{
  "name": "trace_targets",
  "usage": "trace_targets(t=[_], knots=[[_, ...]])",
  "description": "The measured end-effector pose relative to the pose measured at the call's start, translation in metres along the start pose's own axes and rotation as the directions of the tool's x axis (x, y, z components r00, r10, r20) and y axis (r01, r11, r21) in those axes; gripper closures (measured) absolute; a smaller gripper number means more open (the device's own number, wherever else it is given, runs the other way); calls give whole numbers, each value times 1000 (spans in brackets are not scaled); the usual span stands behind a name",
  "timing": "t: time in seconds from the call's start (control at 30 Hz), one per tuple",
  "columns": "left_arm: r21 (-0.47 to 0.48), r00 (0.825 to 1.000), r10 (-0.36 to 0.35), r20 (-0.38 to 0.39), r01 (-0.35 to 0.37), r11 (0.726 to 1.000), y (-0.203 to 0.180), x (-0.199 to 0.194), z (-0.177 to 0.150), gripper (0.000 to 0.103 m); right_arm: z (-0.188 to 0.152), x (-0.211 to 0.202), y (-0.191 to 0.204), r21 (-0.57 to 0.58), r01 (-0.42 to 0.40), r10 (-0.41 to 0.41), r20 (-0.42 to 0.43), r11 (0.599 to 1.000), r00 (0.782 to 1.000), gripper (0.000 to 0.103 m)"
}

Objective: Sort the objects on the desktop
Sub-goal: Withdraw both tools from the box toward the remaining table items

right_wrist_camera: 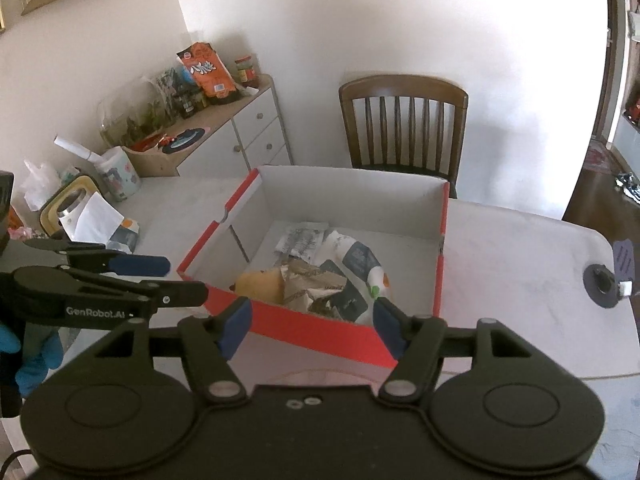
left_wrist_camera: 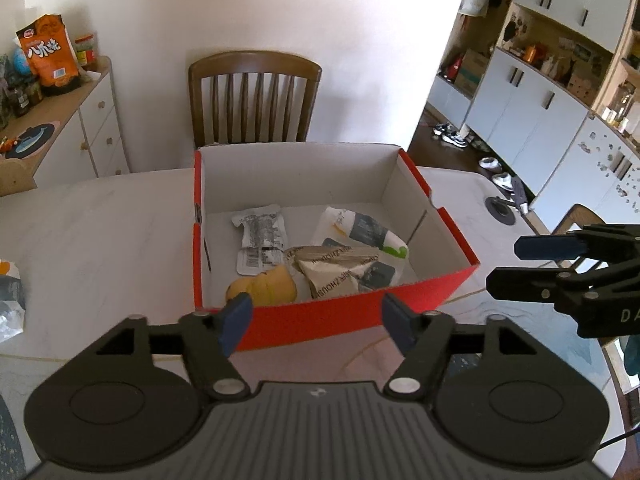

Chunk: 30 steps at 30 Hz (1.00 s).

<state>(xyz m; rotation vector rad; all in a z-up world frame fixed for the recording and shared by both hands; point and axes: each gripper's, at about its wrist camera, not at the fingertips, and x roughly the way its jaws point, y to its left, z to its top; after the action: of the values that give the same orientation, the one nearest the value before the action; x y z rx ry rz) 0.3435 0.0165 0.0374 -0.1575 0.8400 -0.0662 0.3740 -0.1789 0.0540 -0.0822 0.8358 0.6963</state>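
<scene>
Box (left_wrist_camera: pixel 352 312): red outside, white inside, set mid-table (left_wrist_camera: pixel 100 216), its near wall just beyond both grippers.
Contents: a yellow item (left_wrist_camera: pixel 264 290) at the near left, a brown packet (left_wrist_camera: pixel 336 274) beside it, a grey sachet (left_wrist_camera: pixel 262 236) and a white pouch (left_wrist_camera: pixel 360 232) farther in.
Left gripper (left_wrist_camera: pixel 316 320): jaws spread, nothing between the pads; held just short of the near wall.
Right gripper (right_wrist_camera: pixel 310 322): jaws likewise spread and empty, at the near right corner.
Unsorted items: a small pouch (right_wrist_camera: pixel 126 234) and paper (right_wrist_camera: pixel 94 216) are seen at the far left of the table, beside a mug (right_wrist_camera: pixel 118 174).
Step judged: a return for the next item after a drop.
Advice: the jaws are best kept wide, the box wall cleared on withdrawal, and one item approached squarely.
</scene>
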Motion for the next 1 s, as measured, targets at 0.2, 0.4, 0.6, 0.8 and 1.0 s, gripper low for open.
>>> trace_targets(t=[0.2, 0.4, 0.6, 0.8, 1.0], knots=[[15, 1000, -8, 12, 8, 1000, -1, -13, -12, 13, -11, -12, 10, 12, 21, -21, 11, 1000, 1000, 35], [24, 1000, -13, 25, 12, 1000, 1, -27, -22, 0, -21, -25, 19, 28, 31, -32, 26, 999, 999, 34], [27, 999, -25, 38, 24, 999, 2, -43, -35, 0, -35, -37, 27, 49, 43, -45, 33, 998, 998, 34], [37, 998, -31, 55, 29, 999, 1, -61, -49, 0, -53, -48, 37, 62, 54, -57, 39, 997, 998, 34], [30, 997, -48, 61, 46, 998, 2, -76, -63, 0, -70, -58, 46, 55, 53, -57, 72, 997, 996, 34]])
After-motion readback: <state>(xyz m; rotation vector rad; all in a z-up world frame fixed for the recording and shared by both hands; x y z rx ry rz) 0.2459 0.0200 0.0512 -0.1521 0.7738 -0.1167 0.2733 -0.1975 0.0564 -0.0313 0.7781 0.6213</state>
